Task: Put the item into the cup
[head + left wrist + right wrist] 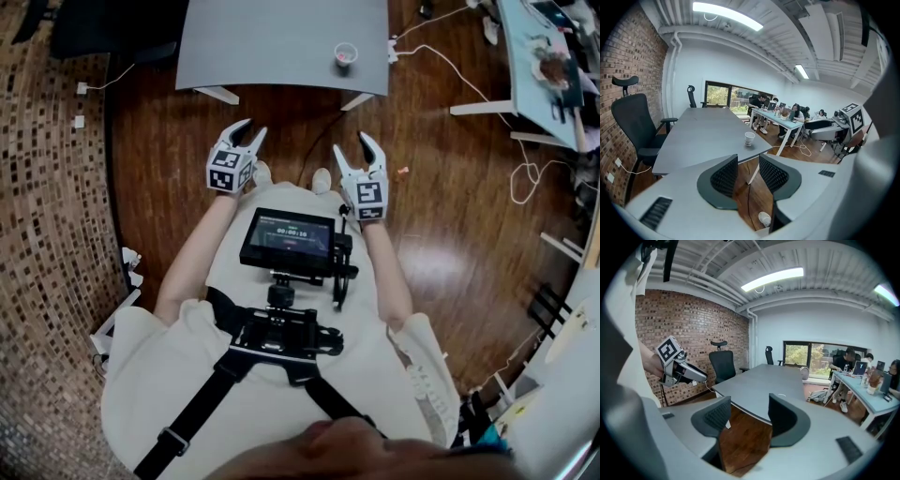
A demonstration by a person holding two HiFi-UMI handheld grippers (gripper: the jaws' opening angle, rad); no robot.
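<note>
A small white cup (346,55) stands near the front edge of the grey table (272,37), with something pinkish showing inside it. In the left gripper view the cup (749,138) is well beyond the jaws. My left gripper (251,131) hovers over the wooden floor short of the table, open, with nothing between its fingers (725,177). My right gripper (352,145) is level with it to the right, also open and empty (749,416). A small orange-pink piece (403,172) lies on the floor right of the right gripper.
The table's white legs (217,94) stand just ahead of the grippers. A black office chair (633,126) is at the table's left side. White cables (525,173) trail across the floor at the right, by another desk (539,66) where people sit.
</note>
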